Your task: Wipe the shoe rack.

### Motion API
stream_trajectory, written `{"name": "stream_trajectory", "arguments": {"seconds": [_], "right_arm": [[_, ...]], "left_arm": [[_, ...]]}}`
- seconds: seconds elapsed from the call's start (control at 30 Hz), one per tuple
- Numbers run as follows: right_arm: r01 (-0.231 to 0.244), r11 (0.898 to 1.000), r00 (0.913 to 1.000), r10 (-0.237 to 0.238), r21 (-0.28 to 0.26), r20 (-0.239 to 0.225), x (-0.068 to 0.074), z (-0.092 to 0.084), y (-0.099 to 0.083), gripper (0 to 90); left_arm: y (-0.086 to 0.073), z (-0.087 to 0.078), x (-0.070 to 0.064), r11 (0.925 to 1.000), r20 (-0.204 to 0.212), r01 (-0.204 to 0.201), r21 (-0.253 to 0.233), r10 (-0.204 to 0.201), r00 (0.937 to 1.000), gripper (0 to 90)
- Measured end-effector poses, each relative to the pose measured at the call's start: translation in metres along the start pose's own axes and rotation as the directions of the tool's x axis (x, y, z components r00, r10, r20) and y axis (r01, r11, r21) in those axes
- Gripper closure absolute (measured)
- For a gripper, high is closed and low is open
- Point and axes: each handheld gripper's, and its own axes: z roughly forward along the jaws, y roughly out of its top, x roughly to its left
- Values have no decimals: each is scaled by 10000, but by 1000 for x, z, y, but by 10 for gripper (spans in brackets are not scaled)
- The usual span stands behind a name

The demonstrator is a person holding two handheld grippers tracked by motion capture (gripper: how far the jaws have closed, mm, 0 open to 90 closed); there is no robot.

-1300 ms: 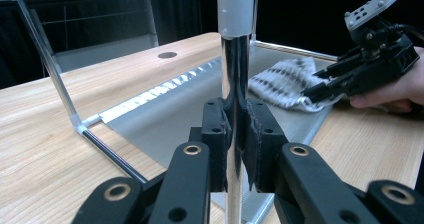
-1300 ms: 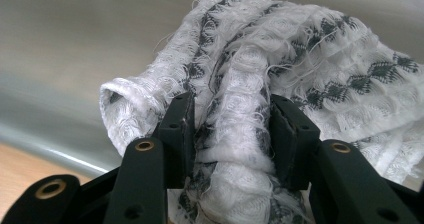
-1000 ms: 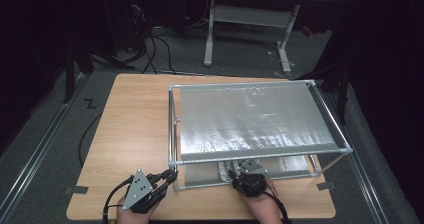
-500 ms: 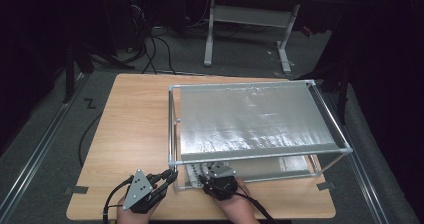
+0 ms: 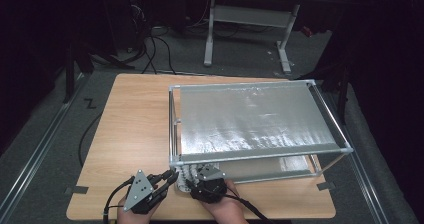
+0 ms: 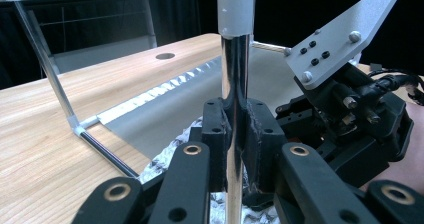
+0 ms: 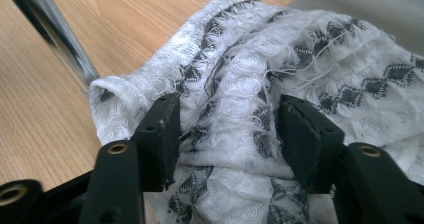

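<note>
A metal frame rack (image 5: 172, 134) with a silvery sheet (image 5: 250, 119) on top stands on the wooden table (image 5: 135, 119). My left gripper (image 5: 171, 175) is shut on the rack's front-left chrome post (image 6: 235, 59), and its pads (image 6: 260, 139) clamp the post from both sides. A white knitted cloth (image 7: 260, 59) with dark diamond patterning lies bunched at that corner (image 5: 184, 180). My right gripper (image 7: 232, 129) straddles a raised fold of the cloth. Its jaws have just been opening and the pads (image 7: 305, 139) stand beside the fold, not squeezing it. In the high view the right gripper (image 5: 196, 178) sits just right of the left one.
A grey mat (image 6: 190, 104) lies on the rack's floor. The table has a round hole (image 6: 165, 56) and bare wood at its left half. Tape marks (image 5: 76, 190) sit at the front corners. Another desk's legs (image 5: 210, 34) and cables lie on the floor beyond.
My right hand has slid left along the rack's front edge, ending close beside the left gripper at the front-left corner. The left gripper has stayed on the post.
</note>
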Motion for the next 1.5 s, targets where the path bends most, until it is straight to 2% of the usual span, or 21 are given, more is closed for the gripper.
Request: {"name": "stream_trajectory", "arguments": {"seconds": [0.03, 0.13, 0.2, 0.23, 0.27, 0.37, 0.43, 0.53, 0.57, 0.63, 0.67, 0.7, 0.73, 0.77, 0.8, 0.83, 0.87, 0.97, 1.0, 1.07, 1.5], "right_arm": [[36, 10000, 10000, -37, 48, 77, -1, 0, -1, 528], [-27, 9999, 10000, 26, 113, 64, -4, -1, -3, 649], [11, 9998, 9999, -14, 186, 143, -3, -3, -4, 723], [11, 9998, 9999, -14, 186, 143, -3, -3, -4, 723], [258, 9995, 9996, -260, 168, 128, -3, -3, -4, 770], [444, 9990, 9988, -446, 96, 181, -5, -6, -4, 789], [721, 9970, 9963, -706, -284, 486, -8, -16, -3, 790], [491, 9971, 9943, -433, -582, 974, -23, -49, -9, 788], [491, 9971, 9943, -433, -582, 974, -23, -49, -9, 788], [206, 9973, 9923, -117, -709, 1231, -37, -67, -16, 788], [246, 9982, 9832, -142, -550, 1818, -49, -83, -27, 788], [176, 9990, 9781, -85, -421, 2080, -56, -90, -34, 788], [176, 9990, 9781, -85, -421, 2080, -56, -90, -34, 788], [82, 9995, 9737, -11, -302, 2279, -62, -96, -41, 787], [-217, 9998, 9634, 223, -52, 2673, -74, -107, -56, 787], [-217, 9998, 9634, 223, -52, 2673, -74, -107, -56, 787], [-603, 9980, 9525, 511, 212, 3003, -86, -117, -71, 786], [-760, 9963, 9463, 594, 399, 3179, -93, -122, -79, 784], [-972, 9930, 9426, 701, 676, 3266, -98, -121, -86, 782], [-1067, 9912, 9420, 756, 782, 3270, -102, -117, -89, 782], [-1336, 9896, 9315, 1071, 531, 3476, -117, -96, -77, 782]], "left_arm": [[0, 0, 0, 10000, 4, -22, 0, 22, 10000, 806], [0, 0, 0, 10000, 8, -42, -10, 42, 10000, 806], [0, 0, 0, 10000, 6, -49, -13, 49, 10000, 806], [0, 0, 0, 10000, 6, -49, -13, 49, 10000, 806], [0, 0, 0, 10000, -2, -55, -1, 55, 10000, 806], [0, 0, -1, 10000, -9, -45, -18, 45, 10000, 806], [0, 0, -1, 10000, -5, -34, -24, 34, 10000, 806], [0, 0, -1, 10000, -9, -33, -25, 33, 10000, 806], [0, 0, -1, 10000, -9, -33, -25, 33, 10000, 806], [0, 0, -1, 10000, -12, -43, -21, 43, 10000, 806], [0, 0, -1, 10000, -27, -79, 8, 79, 10000, 806], [0, 0, -1, 10000, -35, -82, 11, 82, 10000, 805], [0, 0, -1, 10000, -35, -82, 11, 82, 10000, 805], [0, 0, -1, 10000, -35, -75, 8, 75, 10000, 805], [0, 0, -1, 10000, -39, -71, 8, 71, 10000, 805], [0, 0, -1, 10000, -39, -71, 8, 71, 10000, 805], [0, 0, -1, 10000, -39, -66, 6, 66, 10000, 806], [0, 0, -1, 10000, -48, -72, 6, 72, 10000, 805], [0, 0, -1, 10000, -54, -65, 15, 65, 10000, 805], [1, 1, -1, 10000, -75, -72, 33, 72, 9999, 806], [0, 2, 0, 10000, -43, -57, -7, 57, 10000, 806]]}}
